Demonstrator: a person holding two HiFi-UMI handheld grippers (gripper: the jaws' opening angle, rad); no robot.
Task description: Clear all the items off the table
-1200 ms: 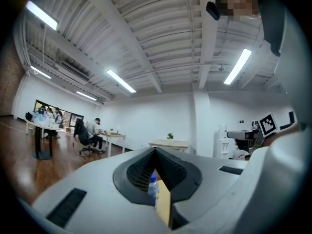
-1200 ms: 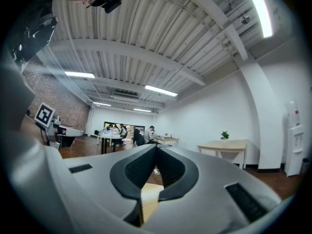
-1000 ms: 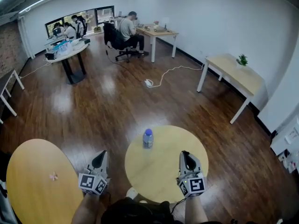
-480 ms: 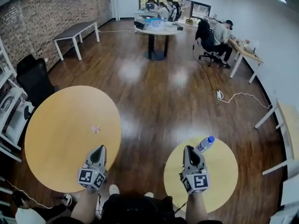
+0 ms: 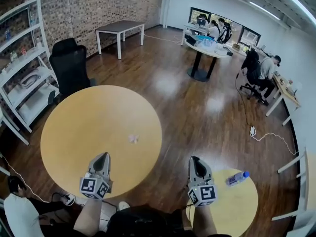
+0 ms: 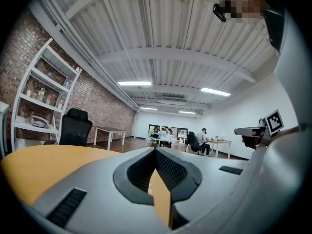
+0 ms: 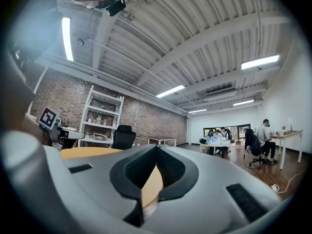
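A large round yellow table point(image 5: 74, 132) fills the left middle of the head view, and a small crumpled white scrap point(image 5: 133, 138) lies on it. My left gripper point(image 5: 102, 155) hovers shut and empty over the table's near edge, pointing level across it point(image 6: 156, 149). My right gripper point(image 5: 193, 159) is shut and empty too, over the floor between the two tables point(image 7: 156, 146). A water bottle with a blue cap point(image 5: 237, 177) lies on the small round table point(image 5: 237, 206) at the lower right, right of the right gripper.
A black office chair point(image 5: 71, 63) and a white shelf unit point(image 5: 24, 78) stand beyond the big table on the left. Farther off are a grey table point(image 5: 120, 27), people at a round table point(image 5: 205, 43) and a seated person point(image 5: 266, 68). A cable lies on the floor point(image 5: 261, 135).
The whole view has swung left. The small table with the bottle has slid from front centre to lower right, and the big table with the scrap is now ahead. Both grippers stay shut.
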